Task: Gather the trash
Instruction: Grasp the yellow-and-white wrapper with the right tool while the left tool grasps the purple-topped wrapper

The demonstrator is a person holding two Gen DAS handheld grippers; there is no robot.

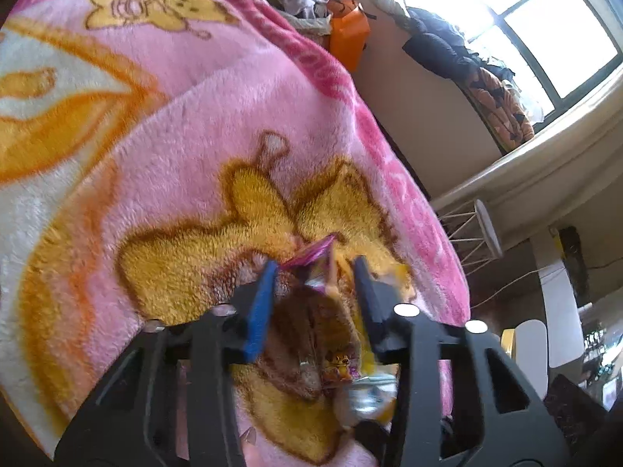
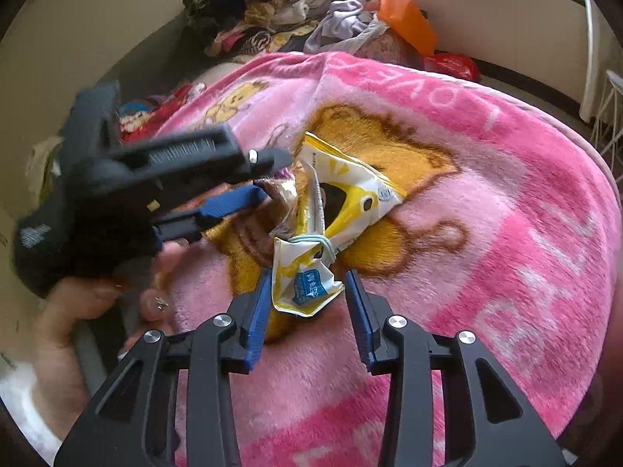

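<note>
A white and yellow packet (image 2: 350, 190), tied with a pale elastic band (image 2: 311, 239), lies crumpled on the pink bear-print blanket (image 2: 486, 214). My right gripper (image 2: 307, 272) is shut on its lower end, with a blue pad on either side. Just left of it is a smaller pink and purple snack wrapper (image 1: 311, 258) with a brown inside. My left gripper (image 1: 316, 264) is shut on that wrapper, which fills the gap between its pads. In the right wrist view the left gripper (image 2: 274, 175) reaches in from the left, held by a hand (image 2: 78, 303). Part of the yellow packet (image 1: 370, 397) shows under the left gripper.
The blanket (image 1: 175, 155) covers a bed that drops off to the right. At the far end sit a pile of clothes (image 2: 272, 19), an orange bag (image 2: 409, 23) and a red bag (image 2: 451, 64). A white wire side table (image 1: 475, 233) stands beside the bed under a bright window (image 1: 545, 19).
</note>
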